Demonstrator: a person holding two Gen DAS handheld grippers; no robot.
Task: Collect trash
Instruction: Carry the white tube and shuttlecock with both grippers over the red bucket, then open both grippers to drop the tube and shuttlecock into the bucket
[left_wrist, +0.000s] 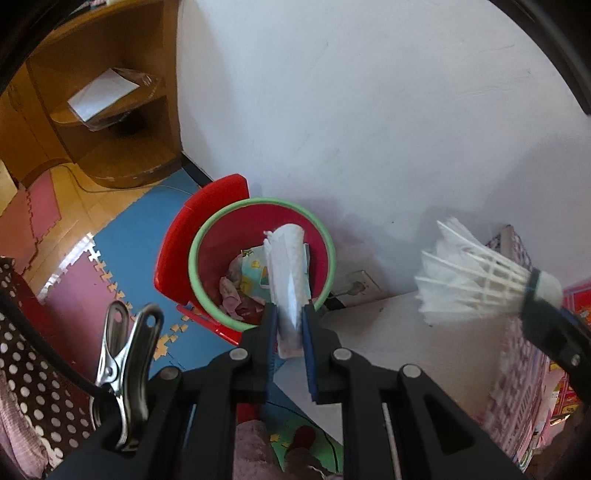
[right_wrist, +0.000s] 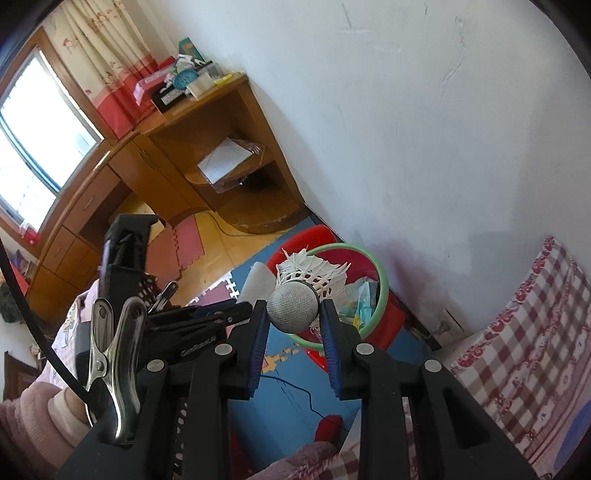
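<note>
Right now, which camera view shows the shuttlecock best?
The left wrist view: there the shuttlecock lies side-on, feathers and cork both visible in the right gripper. The right wrist view shows mainly its round cork, with the feathers foreshortened behind.

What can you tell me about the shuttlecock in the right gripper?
The shuttlecock is white, with a rounded, textured cork head and a frayed feather skirt; a dark band rings the base of the feathers. The right gripper is clamped on its head, feathers pointing away from the camera toward the red bin below. Nothing else touches it.
</note>
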